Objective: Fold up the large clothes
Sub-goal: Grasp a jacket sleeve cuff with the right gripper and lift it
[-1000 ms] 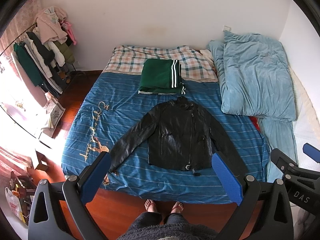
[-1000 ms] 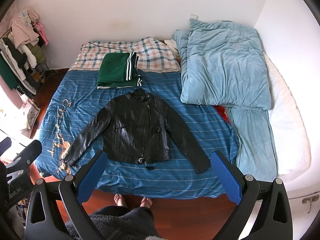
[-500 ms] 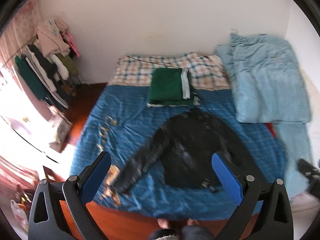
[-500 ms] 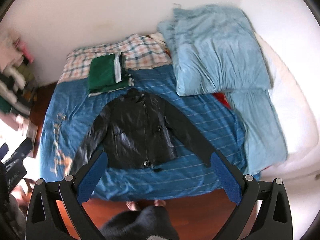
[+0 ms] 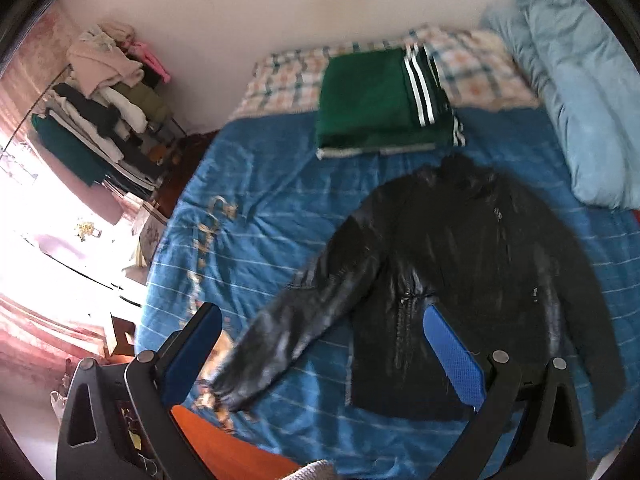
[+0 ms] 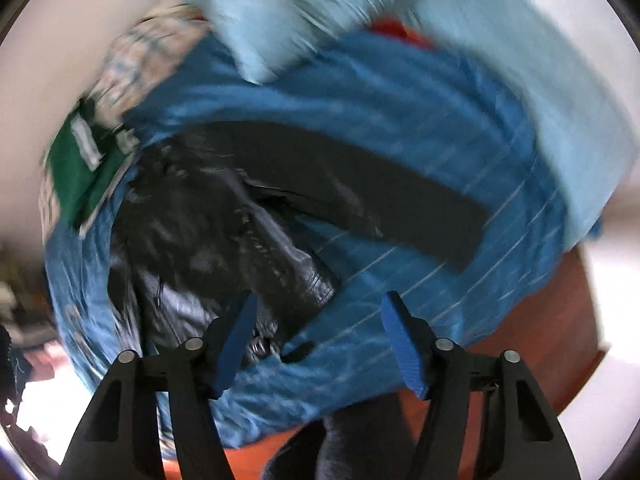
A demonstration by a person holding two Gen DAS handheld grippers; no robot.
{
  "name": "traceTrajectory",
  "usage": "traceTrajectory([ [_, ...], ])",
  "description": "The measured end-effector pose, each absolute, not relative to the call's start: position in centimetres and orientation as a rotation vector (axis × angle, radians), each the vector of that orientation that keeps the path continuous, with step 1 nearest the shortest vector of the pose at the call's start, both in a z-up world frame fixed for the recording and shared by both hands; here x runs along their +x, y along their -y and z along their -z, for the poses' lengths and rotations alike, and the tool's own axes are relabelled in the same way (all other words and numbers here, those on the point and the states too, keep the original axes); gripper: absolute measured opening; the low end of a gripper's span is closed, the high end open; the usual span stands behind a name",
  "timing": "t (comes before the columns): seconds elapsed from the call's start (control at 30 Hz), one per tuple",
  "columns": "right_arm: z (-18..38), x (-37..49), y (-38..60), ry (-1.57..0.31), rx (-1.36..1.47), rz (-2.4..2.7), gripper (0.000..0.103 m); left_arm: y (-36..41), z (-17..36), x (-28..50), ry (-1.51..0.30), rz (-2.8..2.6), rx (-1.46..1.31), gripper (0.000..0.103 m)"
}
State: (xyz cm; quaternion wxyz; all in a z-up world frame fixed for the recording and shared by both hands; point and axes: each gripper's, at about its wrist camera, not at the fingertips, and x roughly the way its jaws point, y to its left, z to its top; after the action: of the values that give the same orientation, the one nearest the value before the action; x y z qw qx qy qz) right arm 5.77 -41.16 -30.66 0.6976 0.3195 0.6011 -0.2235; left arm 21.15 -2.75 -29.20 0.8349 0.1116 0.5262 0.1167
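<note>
both grippers (image 5: 320,348) (image 6: 316,336) gape, holding nothing

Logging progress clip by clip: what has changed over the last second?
Both grippers have swung down toward the bed: the left gripper nears the black jacket sleeve, the right gripper its hem, jaws narrower. Nothing is gripped. Jacket and folded green garment lie unmoved.

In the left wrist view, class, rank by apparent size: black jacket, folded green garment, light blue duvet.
1. black jacket, plainly largest.
2 and 3. folded green garment and light blue duvet look alike; the frame edge crops the duvet, so no ranking.
</note>
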Motion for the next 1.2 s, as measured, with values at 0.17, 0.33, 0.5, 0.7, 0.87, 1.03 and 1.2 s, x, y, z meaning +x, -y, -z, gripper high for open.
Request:
traceTrajectory([
  [0.17,43.4,2.1,47.5,-1.306,1.07,0.599,0.068,5.3,37.2,23.7,-1.217,-0.264,0.241,0.103],
  [0.33,54.1,-3.3,51.4,-1.196,1.394,0.731,0.071,8.1,44.4,25.7,-1.324,-0.253,0.251,0.103],
  [0.5,60.7,-6.3,53.6,-0.893,1.646,0.835,0.072,11.3,50.1,27.4,-1.374,-0.211,0.294,0.103],
  [0.7,59.0,-5.4,54.9,-0.626,1.628,0.903,0.02,14.9,53.0,28.9,-1.381,-0.154,0.348,0.103],
  [0.87,61.9,-3.1,56.9,-0.655,1.637,0.81,0.037,16.8,53.6,29.7,-1.376,-0.123,0.38,0.103],
  [1.03,62.6,-1.3,58.8,-0.602,1.642,0.796,0.007,18.1,53.8,30.4,-1.36,-0.112,0.405,0.103],
  [1.2,56.7,0.7,62.6,-0.557,1.51,0.805,0.006,18.7,53.2,31.3,-1.33,-0.103,0.404,0.103],
])
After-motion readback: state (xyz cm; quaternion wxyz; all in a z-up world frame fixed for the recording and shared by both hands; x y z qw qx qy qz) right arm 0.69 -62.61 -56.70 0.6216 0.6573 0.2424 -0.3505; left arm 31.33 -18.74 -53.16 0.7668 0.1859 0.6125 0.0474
